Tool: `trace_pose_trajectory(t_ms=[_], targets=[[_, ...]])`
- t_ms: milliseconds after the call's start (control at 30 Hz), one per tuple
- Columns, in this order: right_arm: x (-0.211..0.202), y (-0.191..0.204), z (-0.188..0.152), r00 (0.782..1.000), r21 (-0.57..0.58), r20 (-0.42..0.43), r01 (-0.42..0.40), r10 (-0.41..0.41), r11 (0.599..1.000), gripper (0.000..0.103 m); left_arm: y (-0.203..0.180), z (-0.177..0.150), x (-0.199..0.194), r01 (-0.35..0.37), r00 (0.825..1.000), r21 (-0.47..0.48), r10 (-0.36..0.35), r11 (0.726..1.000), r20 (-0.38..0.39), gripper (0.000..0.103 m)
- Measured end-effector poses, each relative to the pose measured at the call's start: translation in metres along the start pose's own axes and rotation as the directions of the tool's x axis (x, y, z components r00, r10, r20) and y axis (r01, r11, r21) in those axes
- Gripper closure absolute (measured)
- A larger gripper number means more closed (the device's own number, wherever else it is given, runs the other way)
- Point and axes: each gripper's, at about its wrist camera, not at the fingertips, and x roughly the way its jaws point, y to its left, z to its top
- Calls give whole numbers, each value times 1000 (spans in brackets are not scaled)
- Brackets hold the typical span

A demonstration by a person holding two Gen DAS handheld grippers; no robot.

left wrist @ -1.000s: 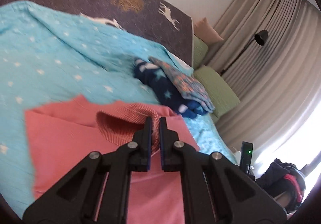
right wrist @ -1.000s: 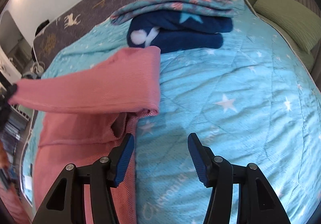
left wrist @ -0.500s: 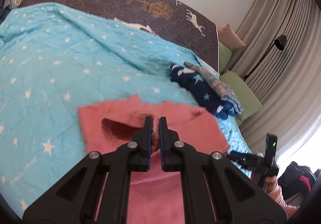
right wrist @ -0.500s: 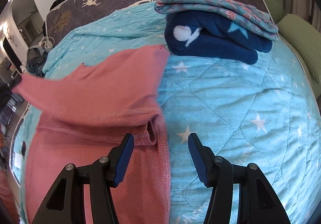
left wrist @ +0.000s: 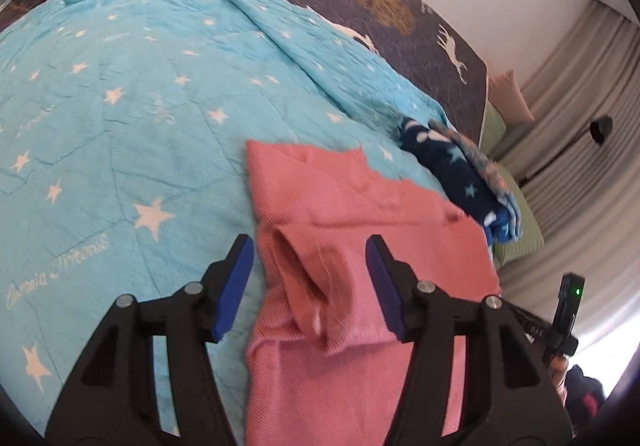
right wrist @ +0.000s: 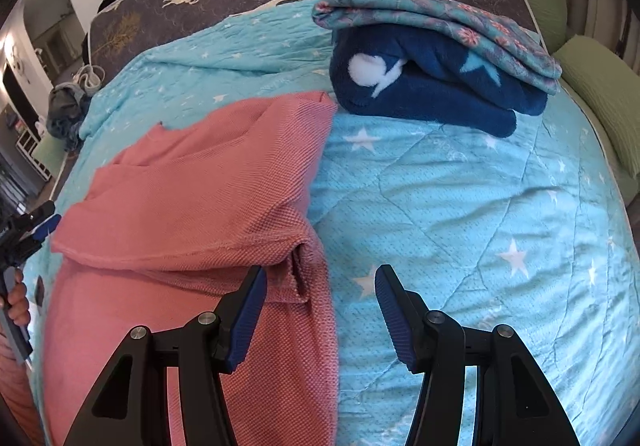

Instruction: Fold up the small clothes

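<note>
While the pink garment (right wrist: 192,206) lies half-folded on the bed's blue star quilt (left wrist: 120,106), the left tool (left wrist: 310,286) gapes wide above its folded edge and the right tool (right wrist: 318,310) spreads apart over its right edge; folded blankets (right wrist: 436,58) sit beyond, open quilt rightward.

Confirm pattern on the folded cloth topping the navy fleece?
Teal folded cloth with pink-red floral motifs, lying on the navy star-print fleece. Clearest in the right wrist view.
</note>
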Motion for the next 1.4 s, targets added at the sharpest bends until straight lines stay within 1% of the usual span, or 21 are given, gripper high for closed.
trace_pose_trajectory(t_ms=[33,100,167,200,233,267,333,400,467,500,567,600,633,667,767,1033,1100,1233,1300,1367,1400], targets=[[-1,-3,2,1000,15,5,-10,9,1000,45,1,1,3,-1,1000,-2,1,1000,-7,44],[-3,-9,6,999,56,20,-33,32,998,45,0,4,18,15,998,-6,-15,1000,-60,44],[-5,-15,11,997,105,31,-72,69,992,45,1,4,31,9,995,-36,-12,999,-96,44],[-4,-16,13,997,117,32,-80,77,990,45,1,4,38,18,994,-58,-24,998,-106,51],[-4,-17,14,996,129,31,-85,82,988,45,0,4,38,32,994,-63,-38,998,-101,83],[-3,-17,15,996,136,32,-87,84,987,45,-5,6,38,59,994,-57,-64,997,-93,97],[-2,-18,14,996,140,33,-89,86,986,45,-15,8,30,82,995,-29,-83,996,-46,97],[-2,-18,13,996,139,32,-87,83,986,45,-34,14,14,103,994,51,-104,993,19,97],[0,-20,13,996,141,30,-86,82,986,45,-47,20,3,103,992,127,-111,987,62,96],[1,-21,13,996,147,28,-85,82,986,45,-52,24,-1,58,994,164,-72,985,86,92],[3,-23,12,996,156,25,-89,86,984,45,-51,29,-3,-41,994,184,21,982,110,73],[3,-24,11,996,159,25,-90,88,983,45,-46,30,-3,-87,991,175,67,981,113,59],[3,-24,11,996,160,25,-92,89,983,45,-41,30,-3,-111,989,159,93,981,117,56],[3,-23,10,996,157,25,-93,91,983,45,-35,28,-5,-122,987,140,106,983,117,56],[4,-23,12,996,150,25,-85,82,985,45,-27,22,-4,-96,992,113,85,989,93,56],[10,-17,37,993,198,32,-122,118,973,45,-71,1,33,-11,1000,212,13,977,-5,56],[5,-11,33,992,159,36,-124,120,979,45,-82,-8,43,7,999,240,2,971,-35,55],[-1,7,14,999,0,46,-11,11,1000,45,-95,-19,63,29,996,258,-6,966,-91,55],[7,14,6,1000,-67,15,18,-17,998,45,-103,-25,74,47,993,260,-17,964,-117,54],[14,17,1,1000,-87,-21,11,-13,996,45,-109,-31,82,62,991,269,-27,961,-135,49],[18,18,-1,999,-92,-29,21,-23,996,45,-111,-36,88,58,990,284,-17,957,-143,44]])
